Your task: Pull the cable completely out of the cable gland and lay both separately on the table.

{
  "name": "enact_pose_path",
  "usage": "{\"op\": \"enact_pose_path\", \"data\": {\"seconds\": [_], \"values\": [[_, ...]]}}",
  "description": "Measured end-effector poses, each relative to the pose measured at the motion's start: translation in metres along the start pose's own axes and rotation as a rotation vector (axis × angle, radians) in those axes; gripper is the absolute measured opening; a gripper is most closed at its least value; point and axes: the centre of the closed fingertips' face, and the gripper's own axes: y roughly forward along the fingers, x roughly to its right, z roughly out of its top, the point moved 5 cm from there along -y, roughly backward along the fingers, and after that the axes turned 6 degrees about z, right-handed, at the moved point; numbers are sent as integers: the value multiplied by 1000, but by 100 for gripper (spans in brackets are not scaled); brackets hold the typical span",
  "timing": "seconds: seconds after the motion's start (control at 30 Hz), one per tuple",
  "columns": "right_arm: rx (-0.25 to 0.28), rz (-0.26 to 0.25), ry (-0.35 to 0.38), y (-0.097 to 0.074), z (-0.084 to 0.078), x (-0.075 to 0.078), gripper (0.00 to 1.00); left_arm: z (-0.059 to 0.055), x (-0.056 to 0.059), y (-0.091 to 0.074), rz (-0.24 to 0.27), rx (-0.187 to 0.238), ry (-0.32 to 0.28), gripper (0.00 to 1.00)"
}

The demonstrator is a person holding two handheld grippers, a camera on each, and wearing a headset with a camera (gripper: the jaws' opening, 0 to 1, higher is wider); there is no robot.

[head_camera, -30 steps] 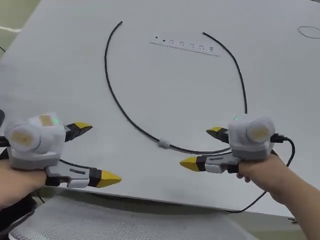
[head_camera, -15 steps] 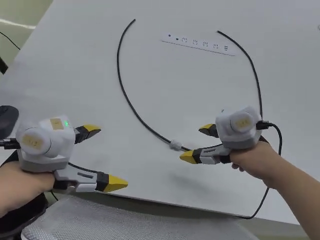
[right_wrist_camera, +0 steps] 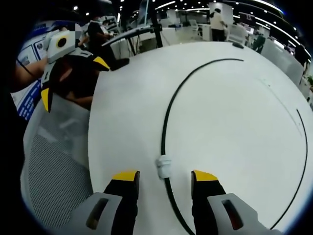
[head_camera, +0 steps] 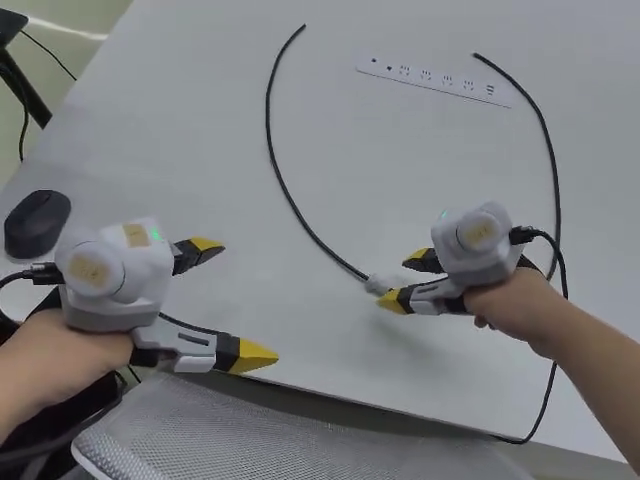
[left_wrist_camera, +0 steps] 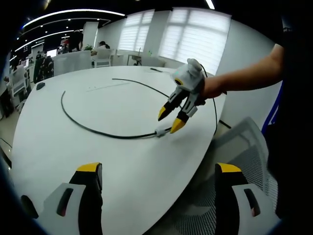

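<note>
Two sets of tongs, and nearest you are your left tongs (head_camera: pixel 240 300): jaws spread wide, holding nothing, at the near edge of the worktop (head_camera: pixel 180 130), above a grey mesh chair (head_camera: pixel 200 430).

Agreed. Just past those tongs, off to your left, a dark mouse (head_camera: pixel 37 222) sits on the worktop. Now look at your right tongs (right_wrist_camera: pixel 165 175).

Those are open too, but narrower, and low over the worktop. The cable gland (right_wrist_camera: pixel 164 167) lies between your two yellow tips with a gap on either side, so you are not clamped on it.

From your head view the lower tip is just beside the gland; whether it touches, I cannot tell. The gland rests on the worktop, and the cable (head_camera: pixel 290 195) runs through it.

Yes: one black length curves away from the gland toward the far left of the worktop, and the other passes behind your right hand (head_camera: pixel 510 300) and sweeps up the right side.

Farthest from you, a white power strip (head_camera: pixel 440 80) lies flat, near the cable's far end on your right.
</note>
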Motion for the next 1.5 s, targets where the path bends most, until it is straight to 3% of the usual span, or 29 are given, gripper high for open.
{"op": "enact_pose_path", "data": {"seconds": [0.1,0.33,0.73,1.07,1.3,1.37,1.5], "values": [[-44,6,-31,8,-5,5,35,-2,0,-1,0,-6,1,95],[-82,9,-58,17,-10,7,32,-5,-2,-1,1,-8,-17,94],[-95,14,-87,19,-6,10,15,-8,-4,-4,3,-7,-28,93],[-114,17,-107,22,-4,7,9,-12,-5,-6,1,-6,-33,92],[-131,-2,-99,21,-3,4,8,-12,-3,-7,-2,0,-36,92],[-128,3,-44,19,-1,2,8,-10,-2,-7,-7,9,-36,91],[-132,19,-3,12,4,-4,7,-5,1,-7,-15,16,-29,92]]}}
